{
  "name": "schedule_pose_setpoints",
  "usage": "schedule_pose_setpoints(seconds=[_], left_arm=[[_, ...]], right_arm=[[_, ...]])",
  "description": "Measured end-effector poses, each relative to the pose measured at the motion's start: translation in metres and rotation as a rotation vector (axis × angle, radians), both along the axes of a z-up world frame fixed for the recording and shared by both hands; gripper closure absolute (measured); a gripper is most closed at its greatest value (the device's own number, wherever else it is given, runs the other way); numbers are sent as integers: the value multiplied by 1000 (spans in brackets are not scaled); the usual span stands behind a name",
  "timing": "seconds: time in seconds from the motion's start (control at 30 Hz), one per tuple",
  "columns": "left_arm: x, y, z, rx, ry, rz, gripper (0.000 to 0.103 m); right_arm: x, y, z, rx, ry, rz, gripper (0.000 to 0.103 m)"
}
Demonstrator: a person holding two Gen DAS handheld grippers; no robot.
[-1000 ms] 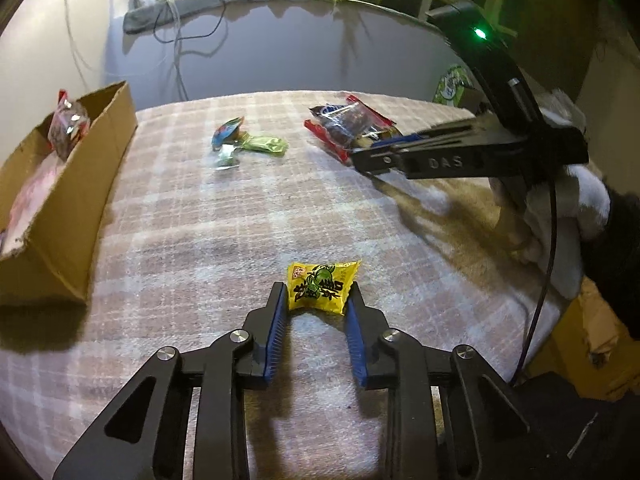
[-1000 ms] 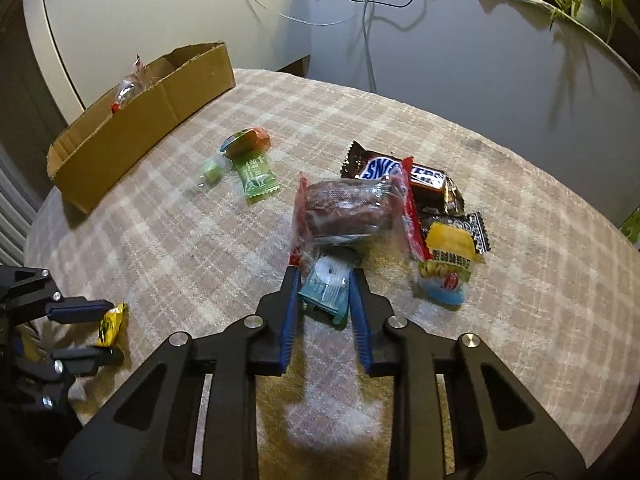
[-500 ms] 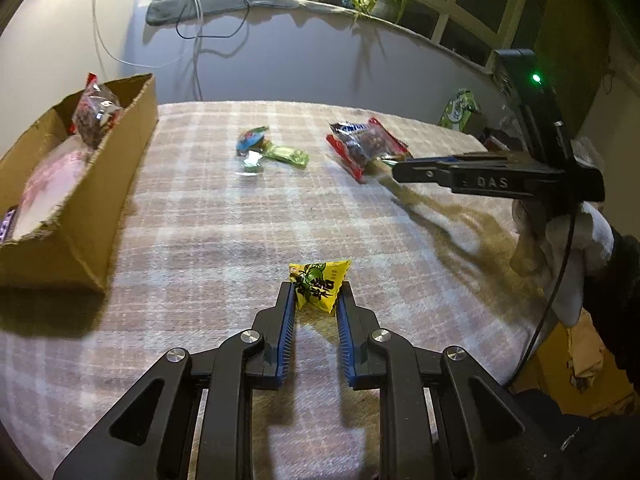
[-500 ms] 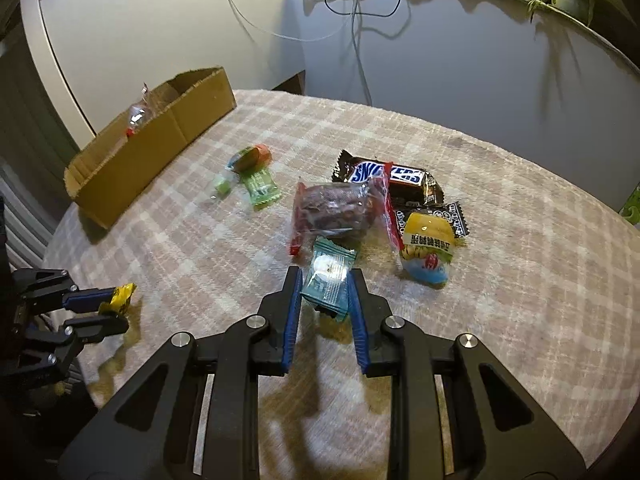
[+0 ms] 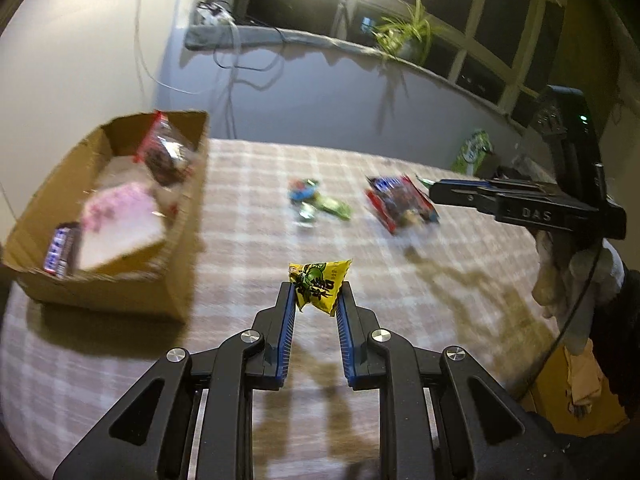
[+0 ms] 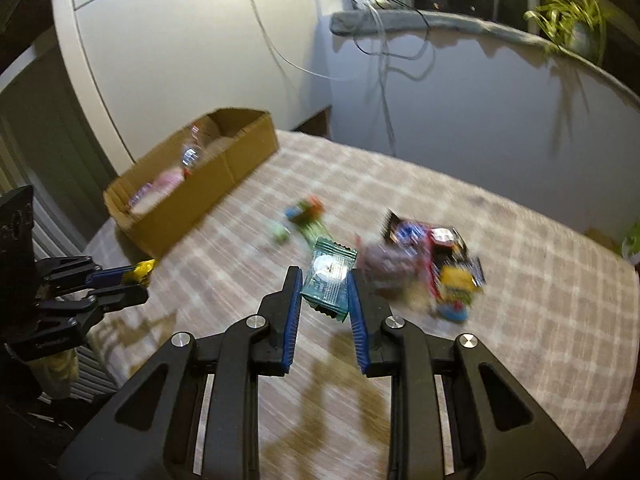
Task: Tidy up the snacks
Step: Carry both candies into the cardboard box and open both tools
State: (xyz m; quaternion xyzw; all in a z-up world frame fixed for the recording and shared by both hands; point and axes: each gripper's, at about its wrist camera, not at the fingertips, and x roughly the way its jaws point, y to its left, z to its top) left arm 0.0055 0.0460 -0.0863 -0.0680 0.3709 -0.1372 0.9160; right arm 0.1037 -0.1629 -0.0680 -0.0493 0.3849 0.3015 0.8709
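Both claws are clamped on snacks above the desk's checked cloth, the left claw (image 5: 316,300) pinching a yellow packet (image 5: 319,285) at frame centre and the right claw (image 6: 325,294) a teal sachet (image 6: 329,278), each gripped only near the tips, so either may slip out short of the cardboard box (image 5: 100,216) at left.

Home: windowsill plant (image 5: 404,36), plaid-clothed table (image 5: 248,240), night windows.

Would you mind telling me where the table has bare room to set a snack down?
Free: the checked cloth between the box and the green candies, and the near strip under both grippers. Crowded: the wrapper pile beside the candies, and the box's inside.
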Motion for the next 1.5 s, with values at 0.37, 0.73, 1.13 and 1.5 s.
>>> schedule_pose_setpoints(seconds=[0.37,0.73,1.13,1.5], left_arm=[[9,77,17,18,-48,148,84],[20,124,14,37,-52,234,84],[28,142,9,22,-43,266,84],[30,145,9,26,-44,281,54]], right_arm=[[11,88,31,32,-57,127,79],[19,173,29,20,-50,247,79],[24,222,17,-12,-27,313,79],[27,224,20,0,-43,291,25]])
